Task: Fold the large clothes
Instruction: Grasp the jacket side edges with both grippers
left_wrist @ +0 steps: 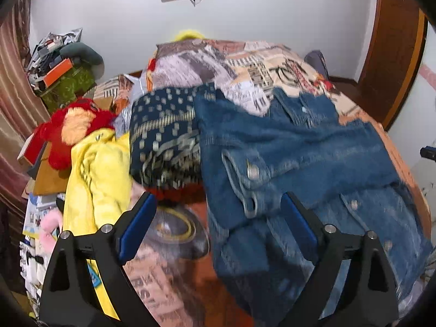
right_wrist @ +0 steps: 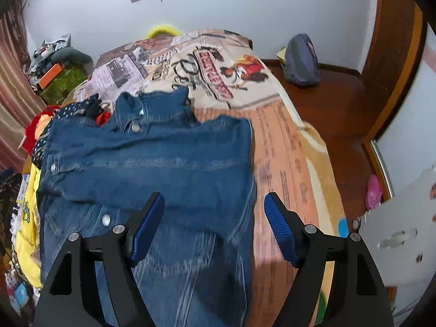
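Observation:
A blue denim jacket (left_wrist: 299, 163) lies spread on the bed, collar at the far end; it also shows in the right wrist view (right_wrist: 163, 163). My left gripper (left_wrist: 218, 204) is open and empty, above the jacket's left edge near a buttoned cuff (left_wrist: 250, 174). My right gripper (right_wrist: 215, 204) is open and empty, above the jacket's right edge. A dark patterned garment (left_wrist: 163, 141) and a yellow garment (left_wrist: 100, 179) lie left of the jacket.
The bed has a printed cover (right_wrist: 218, 62). A red plush toy (left_wrist: 73, 128) and a cluttered stack with a green box (left_wrist: 68, 84) stand at the left. A grey backpack (right_wrist: 301, 60) sits on the wooden floor (right_wrist: 327, 103); pink clogs (right_wrist: 373, 190) lie by the wardrobe.

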Demonstrator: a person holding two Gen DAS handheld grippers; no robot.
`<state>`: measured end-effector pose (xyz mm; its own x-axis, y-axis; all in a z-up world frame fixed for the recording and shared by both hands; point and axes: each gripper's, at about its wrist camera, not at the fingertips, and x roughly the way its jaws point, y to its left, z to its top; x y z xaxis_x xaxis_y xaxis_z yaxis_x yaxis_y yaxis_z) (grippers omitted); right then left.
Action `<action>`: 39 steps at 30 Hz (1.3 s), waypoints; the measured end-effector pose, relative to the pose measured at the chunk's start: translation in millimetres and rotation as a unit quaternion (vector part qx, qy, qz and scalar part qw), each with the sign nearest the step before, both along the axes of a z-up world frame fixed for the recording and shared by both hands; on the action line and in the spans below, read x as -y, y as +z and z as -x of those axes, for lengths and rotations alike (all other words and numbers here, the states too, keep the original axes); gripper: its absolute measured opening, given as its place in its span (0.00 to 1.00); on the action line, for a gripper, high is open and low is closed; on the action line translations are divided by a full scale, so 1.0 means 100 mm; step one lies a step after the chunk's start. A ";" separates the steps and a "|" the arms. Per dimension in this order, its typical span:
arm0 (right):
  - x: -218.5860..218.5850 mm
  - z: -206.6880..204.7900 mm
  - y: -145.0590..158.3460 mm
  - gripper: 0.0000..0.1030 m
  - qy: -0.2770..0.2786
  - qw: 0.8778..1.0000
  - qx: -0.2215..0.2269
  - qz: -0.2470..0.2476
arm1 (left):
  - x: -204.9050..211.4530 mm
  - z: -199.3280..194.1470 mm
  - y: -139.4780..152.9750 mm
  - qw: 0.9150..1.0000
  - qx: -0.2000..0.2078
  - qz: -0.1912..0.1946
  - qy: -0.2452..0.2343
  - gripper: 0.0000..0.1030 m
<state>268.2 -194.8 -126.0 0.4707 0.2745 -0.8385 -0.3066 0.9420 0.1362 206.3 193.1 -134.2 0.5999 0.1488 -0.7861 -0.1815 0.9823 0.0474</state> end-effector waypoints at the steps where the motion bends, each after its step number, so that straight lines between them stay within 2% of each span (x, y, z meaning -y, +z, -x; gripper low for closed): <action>1: 0.03 0.04 -0.04 0.70 -0.004 1.000 -0.005 0.000 | 0.01 0.05 -0.04 1.000 -0.005 0.005 0.001 0.90; 7: 0.26 0.30 -0.30 0.70 -0.029 0.999 -0.043 -0.005 | 0.02 0.31 -0.35 0.998 -0.036 0.053 -0.003 0.90; 11: 0.42 0.46 -0.54 0.70 -0.040 0.996 -0.079 -0.007 | 0.00 0.46 -0.62 0.990 -0.060 0.123 -0.016 0.90; 16: 0.46 0.52 -0.90 0.70 -0.043 0.990 -0.137 -0.014 | -0.01 0.56 -1.08 0.966 -0.107 0.236 -0.018 0.90; 18: 0.43 0.52 -0.97 0.71 -0.044 0.989 -0.137 -0.016 | 0.02 0.60 -1.25 0.954 -0.120 0.275 -0.009 0.90; 21: 0.33 0.52 -0.98 0.73 -0.035 0.991 -0.125 -0.009 | 0.08 0.65 -1.34 0.938 -0.119 0.325 -0.010 0.90; 22: 0.29 0.51 -0.98 0.73 -0.027 0.992 -0.124 -0.009 | 0.10 0.67 -1.34 0.936 -0.118 0.330 -0.011 0.86; 24: 0.22 0.49 -0.99 0.71 -0.020 0.993 -0.118 -0.001 | 0.15 0.69 -1.30 0.937 -0.110 0.331 -0.017 0.78; 25: 0.20 0.51 -1.00 0.69 -0.017 0.993 -0.115 -0.001 | 0.17 0.69 -1.27 0.937 -0.107 0.331 -0.022 0.70; 28: 0.19 0.51 -0.99 0.44 -0.010 0.992 -0.120 -0.035 | 0.25 0.70 -1.14 0.941 -0.096 0.321 -0.036 0.50; 29: 0.19 0.51 -0.99 0.27 -0.012 0.991 -0.123 -0.045 | 0.28 0.71 -1.09 0.945 -0.090 0.313 -0.041 0.37; 30: 0.19 0.51 -0.99 0.16 -0.019 0.991 -0.123 -0.045 | 0.32 0.71 -1.04 0.949 -0.083 0.301 -0.048 0.30; 32: 0.16 0.53 -0.97 0.09 -0.027 0.992 -0.113 -0.041 | 0.36 0.69 -0.91 0.957 -0.067 0.279 -0.052 0.12; 35: 0.15 0.54 -0.84 0.07 -0.022 0.994 -0.096 -0.057 | 0.32 0.61 -0.73 0.957 -0.041 0.283 -0.055 0.09; 39: 0.12 0.45 -0.43 0.05 -0.010 0.996 -0.048 -0.076 | 0.30 0.54 -0.35 0.958 0.002 0.280 -0.064 0.09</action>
<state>223.3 -206.4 -169.3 0.3972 0.3920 -0.8298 -0.2663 0.9145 0.3046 152.2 163.0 -168.9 0.5889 -0.3702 -0.7185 -0.0565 0.8679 -0.4935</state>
